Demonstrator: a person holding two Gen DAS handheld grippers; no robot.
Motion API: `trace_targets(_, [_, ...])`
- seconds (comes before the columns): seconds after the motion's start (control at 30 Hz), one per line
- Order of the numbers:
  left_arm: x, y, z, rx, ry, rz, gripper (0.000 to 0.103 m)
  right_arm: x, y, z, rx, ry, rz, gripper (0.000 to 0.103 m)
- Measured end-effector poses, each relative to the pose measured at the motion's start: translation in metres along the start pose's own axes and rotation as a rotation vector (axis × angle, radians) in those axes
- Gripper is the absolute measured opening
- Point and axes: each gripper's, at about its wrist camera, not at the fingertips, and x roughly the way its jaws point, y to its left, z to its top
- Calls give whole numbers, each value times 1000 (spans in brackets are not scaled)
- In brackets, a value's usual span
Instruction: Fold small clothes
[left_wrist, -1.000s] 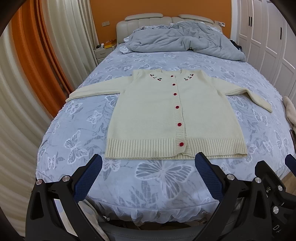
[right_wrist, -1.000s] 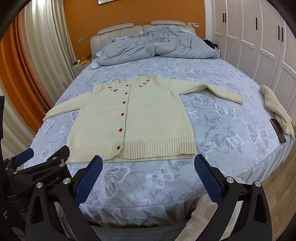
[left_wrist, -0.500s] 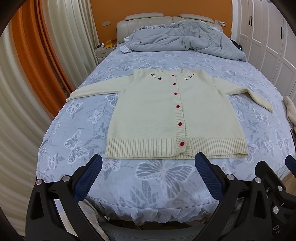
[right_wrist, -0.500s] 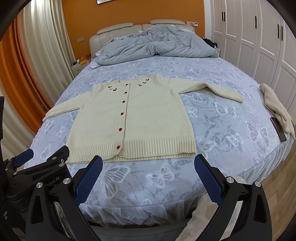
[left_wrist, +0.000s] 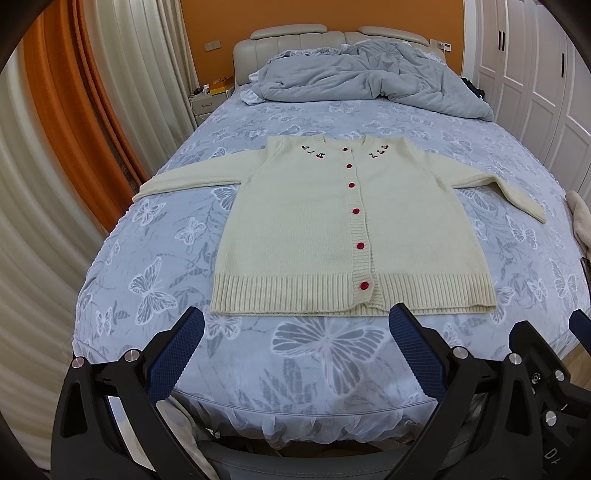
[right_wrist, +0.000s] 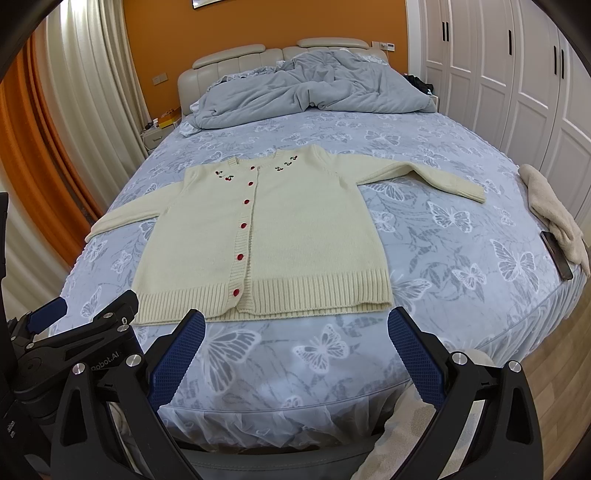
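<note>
A cream knit cardigan (left_wrist: 332, 229) with red buttons and cherry embroidery lies flat and face up on the bed, both sleeves spread out to the sides; it also shows in the right wrist view (right_wrist: 280, 236). My left gripper (left_wrist: 295, 325) is open and empty, held just short of the cardigan's ribbed hem near the bed's foot. My right gripper (right_wrist: 295, 325) is open and empty too, level with the hem, to the right of the left gripper (right_wrist: 74, 332).
The bed (left_wrist: 184, 332) has a blue butterfly sheet. A crumpled grey duvet (left_wrist: 369, 74) lies at the headboard. A beige cloth (right_wrist: 550, 206) and a dark phone (right_wrist: 557, 254) lie at the bed's right edge. Curtains hang left, white wardrobes stand right.
Both grippers have drifted slightly; the cardigan sits a touch lower in both views. Nothing was taken hold of.
</note>
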Motion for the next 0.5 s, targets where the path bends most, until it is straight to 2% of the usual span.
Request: trace_targets(0.5, [10, -5, -4, 0, 19, 12, 98, 9, 1, -8, 6, 14, 1, 98])
